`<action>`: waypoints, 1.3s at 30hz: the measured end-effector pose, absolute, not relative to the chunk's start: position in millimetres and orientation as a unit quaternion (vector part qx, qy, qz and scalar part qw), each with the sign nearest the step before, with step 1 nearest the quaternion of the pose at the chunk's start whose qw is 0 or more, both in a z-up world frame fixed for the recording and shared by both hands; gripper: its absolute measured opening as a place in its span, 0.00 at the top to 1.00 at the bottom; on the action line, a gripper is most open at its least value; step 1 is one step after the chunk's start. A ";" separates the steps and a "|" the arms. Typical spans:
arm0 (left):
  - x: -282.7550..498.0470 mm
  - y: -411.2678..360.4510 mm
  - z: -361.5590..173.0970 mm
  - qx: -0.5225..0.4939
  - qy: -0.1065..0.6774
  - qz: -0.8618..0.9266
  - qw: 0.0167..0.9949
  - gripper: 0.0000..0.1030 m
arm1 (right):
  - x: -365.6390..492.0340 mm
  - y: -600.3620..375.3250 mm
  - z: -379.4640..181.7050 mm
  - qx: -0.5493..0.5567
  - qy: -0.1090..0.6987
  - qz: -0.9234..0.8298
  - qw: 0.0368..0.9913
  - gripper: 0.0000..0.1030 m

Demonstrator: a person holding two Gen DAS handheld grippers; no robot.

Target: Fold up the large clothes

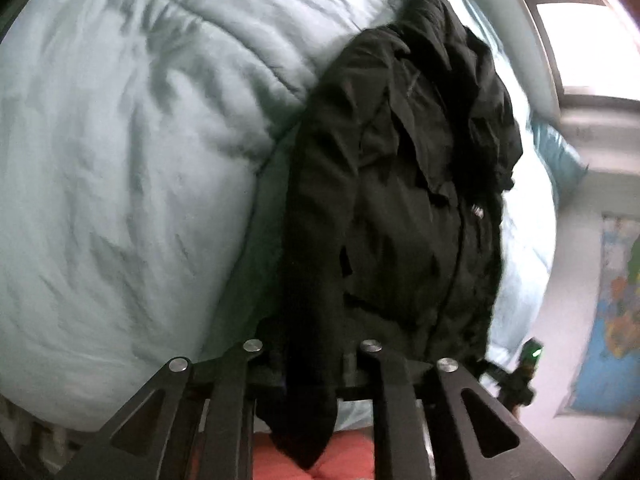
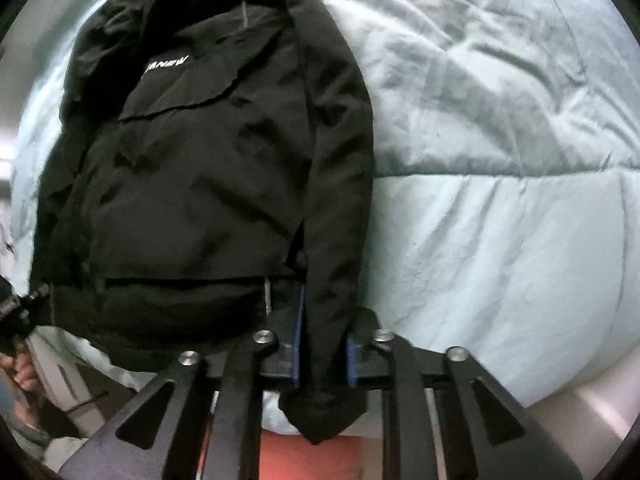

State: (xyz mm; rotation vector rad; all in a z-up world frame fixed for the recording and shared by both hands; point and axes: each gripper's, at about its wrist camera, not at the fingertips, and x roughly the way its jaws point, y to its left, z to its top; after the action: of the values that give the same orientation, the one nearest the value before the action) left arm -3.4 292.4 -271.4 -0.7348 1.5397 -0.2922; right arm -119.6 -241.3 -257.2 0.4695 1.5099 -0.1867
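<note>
A black jacket [image 1: 408,184] lies on a pale blue quilt, its body stretching away from both grippers. In the right wrist view the jacket [image 2: 192,168] shows white lettering on the chest. My left gripper [image 1: 310,364] is shut on the cuff end of one black sleeve [image 1: 308,280], whose tip hangs down past the fingers. My right gripper [image 2: 324,360] is shut on the cuff end of the other sleeve [image 2: 340,160], gripped between its blue pads [image 2: 297,340]. Both cuffs are near the bed's front edge.
The pale blue quilt [image 1: 120,160] covers the bed and fills the right wrist view [image 2: 500,200] too. A window [image 1: 580,36] and a colourful wall map [image 1: 616,312] are at the right. Orange fabric [image 2: 312,460] shows below the grippers.
</note>
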 end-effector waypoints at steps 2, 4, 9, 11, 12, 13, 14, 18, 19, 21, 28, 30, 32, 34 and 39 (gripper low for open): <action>-5.7 296.6 -274.8 -0.342 0.679 -0.131 0.636 0.70 | -122.1 -247.3 -255.5 0.229 0.675 -0.076 0.697 0.62; -4.5 297.3 -277.8 -0.346 0.683 -0.134 0.629 0.63 | -124.5 -250.1 -254.9 0.244 0.675 -0.064 0.694 0.48; 0.4 276.2 -271.6 -0.318 0.683 -0.149 0.640 0.63 | -125.3 -241.3 -261.9 0.242 0.685 -0.048 0.685 0.43; 3.3 269.6 -263.9 -0.300 0.679 -0.157 0.652 0.89 | -123.3 -234.7 -257.5 0.229 0.686 -0.046 0.689 0.77; 5.4 269.9 -259.0 -0.294 0.675 -0.159 0.658 0.90 | -120.8 -231.0 -251.1 0.217 0.683 -0.045 0.696 0.86; 8.1 271.1 -251.9 -0.296 0.667 -0.162 0.664 0.90 | -117.9 -228.4 -242.8 0.205 0.680 -0.042 0.703 0.86; 11.7 273.0 -243.7 -0.307 0.656 -0.167 0.669 0.90 | -117.3 -226.8 -237.2 0.197 0.676 -0.041 0.709 0.86; 31.4 268.3 -209.3 -0.325 0.619 -0.188 0.690 0.90 | -104.5 -227.8 -200.6 0.182 0.652 -0.039 0.735 0.87; 35.3 266.3 -202.3 -0.324 0.613 -0.193 0.694 0.90 | -101.6 -231.9 -191.8 0.185 0.647 -0.038 0.739 0.87; 47.1 258.5 -182.1 -0.321 0.596 -0.210 0.705 0.90 | -96.2 -239.5 -178.5 0.194 0.639 -0.033 0.744 0.87; 90.8 252.5 -130.3 -0.341 0.541 -0.264 0.722 0.90 | -55.0 -257.7 -136.6 0.289 0.576 -0.010 0.765 0.87; 108.4 249.7 -119.4 -0.332 0.533 -0.268 0.731 0.90 | -41.8 -261.6 -120.2 0.301 0.554 -0.005 0.776 0.87; 126.4 248.2 -110.5 -0.329 0.524 -0.273 0.737 0.90 | -26.9 -261.9 -107.9 0.301 0.541 -0.002 0.785 0.87; 147.0 245.6 -103.0 -0.328 0.512 -0.277 0.744 0.90 | -5.3 -266.4 -94.8 0.302 0.529 0.005 0.793 0.87; 219.5 229.6 -91.0 -0.333 0.498 -0.275 0.752 0.90 | 61.2 -281.9 -66.8 0.287 0.508 0.007 0.812 0.87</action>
State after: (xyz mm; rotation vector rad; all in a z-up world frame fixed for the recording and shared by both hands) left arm 219.5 229.6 -91.0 -0.7281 1.0874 -0.6011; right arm 61.2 -281.9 -66.8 0.6135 1.0840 0.0143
